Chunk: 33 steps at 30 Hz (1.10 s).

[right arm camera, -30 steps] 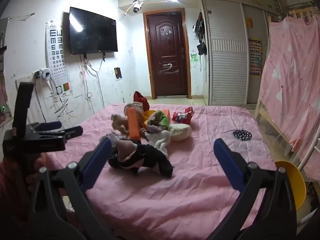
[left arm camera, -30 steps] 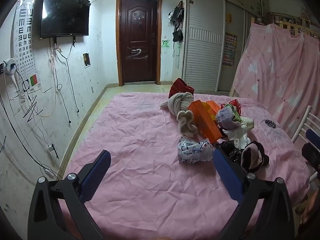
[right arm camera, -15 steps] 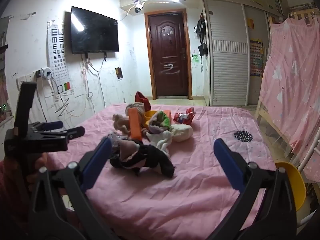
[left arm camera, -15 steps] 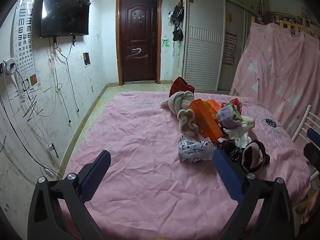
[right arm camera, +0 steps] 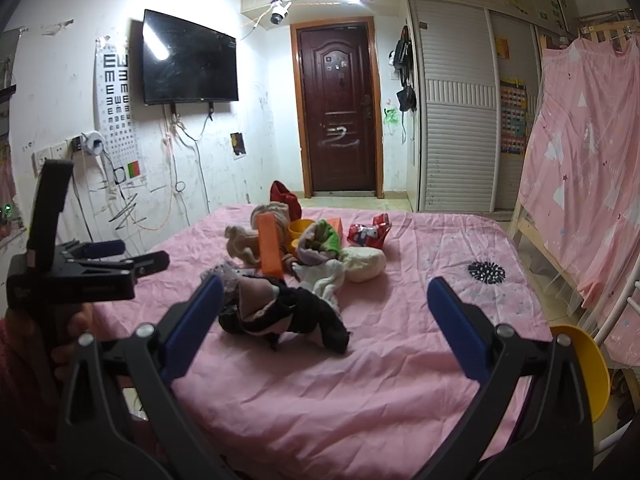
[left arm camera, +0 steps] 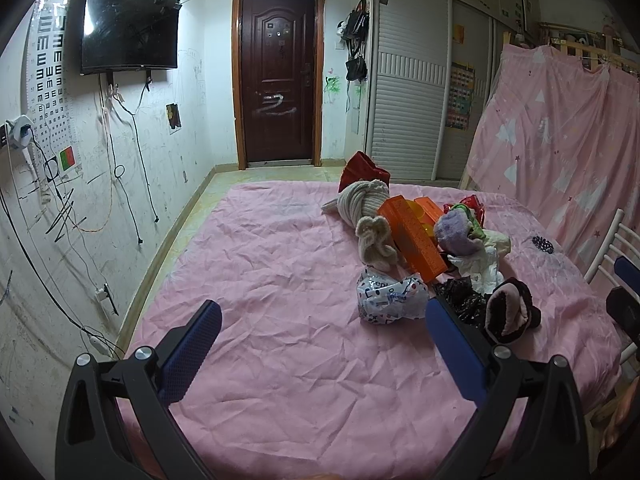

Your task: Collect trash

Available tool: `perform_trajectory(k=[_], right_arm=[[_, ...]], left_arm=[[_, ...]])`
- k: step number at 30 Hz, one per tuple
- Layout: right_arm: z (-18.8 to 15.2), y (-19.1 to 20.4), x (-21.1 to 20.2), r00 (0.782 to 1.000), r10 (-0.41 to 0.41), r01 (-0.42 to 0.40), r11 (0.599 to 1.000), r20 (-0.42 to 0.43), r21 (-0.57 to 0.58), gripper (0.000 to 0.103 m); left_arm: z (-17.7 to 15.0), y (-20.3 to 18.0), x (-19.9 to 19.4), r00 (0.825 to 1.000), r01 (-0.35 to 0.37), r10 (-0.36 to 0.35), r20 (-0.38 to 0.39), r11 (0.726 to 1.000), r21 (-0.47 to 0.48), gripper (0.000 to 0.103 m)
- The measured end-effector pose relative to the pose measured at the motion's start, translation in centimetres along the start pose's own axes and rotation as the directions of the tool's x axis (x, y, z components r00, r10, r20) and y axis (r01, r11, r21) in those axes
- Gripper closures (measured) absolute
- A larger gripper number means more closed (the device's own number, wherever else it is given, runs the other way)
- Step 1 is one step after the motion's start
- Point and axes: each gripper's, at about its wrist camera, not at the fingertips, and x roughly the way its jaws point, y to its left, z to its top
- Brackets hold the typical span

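A pile of clutter lies on the pink bed (left arm camera: 280, 280). In the left wrist view I see a crumpled white printed wrapper (left arm camera: 390, 300), an orange box (left arm camera: 414, 236), a black plastic scrap (left arm camera: 460, 300), rolled socks and a red wrapper (left arm camera: 472, 204). In the right wrist view the red wrapper (right arm camera: 368, 234), the orange box (right arm camera: 269, 246) and a dark sock bundle (right arm camera: 280, 314) show. My left gripper (left arm camera: 320, 344) is open and empty above the bed's near edge. My right gripper (right arm camera: 324, 316) is open and empty, with the dark bundle just ahead of it.
A yellow bin (right arm camera: 588, 372) stands at the bed's right side. A white chair (left arm camera: 612, 252) stands beside the bed. The left gripper (right arm camera: 92, 268) shows at the left of the right wrist view. A wall with a TV (left arm camera: 128, 28) runs along the left.
Both grippers have moved only slightly; the pile looks a little nearer in the right wrist view. Nothing was grasped or let go.
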Motion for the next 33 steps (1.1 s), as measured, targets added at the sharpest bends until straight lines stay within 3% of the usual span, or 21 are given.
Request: perform_trajectory(k=[33], right_arm=[[-0.25, 0.12, 0.30, 1.000, 0.004, -0.004, 1.000, 0.000, -0.009, 0.005]], left_arm=[[-0.02, -0.08, -0.05, 1.000, -0.002, 0.002, -0.001, 1.000, 0.000, 0.009]])
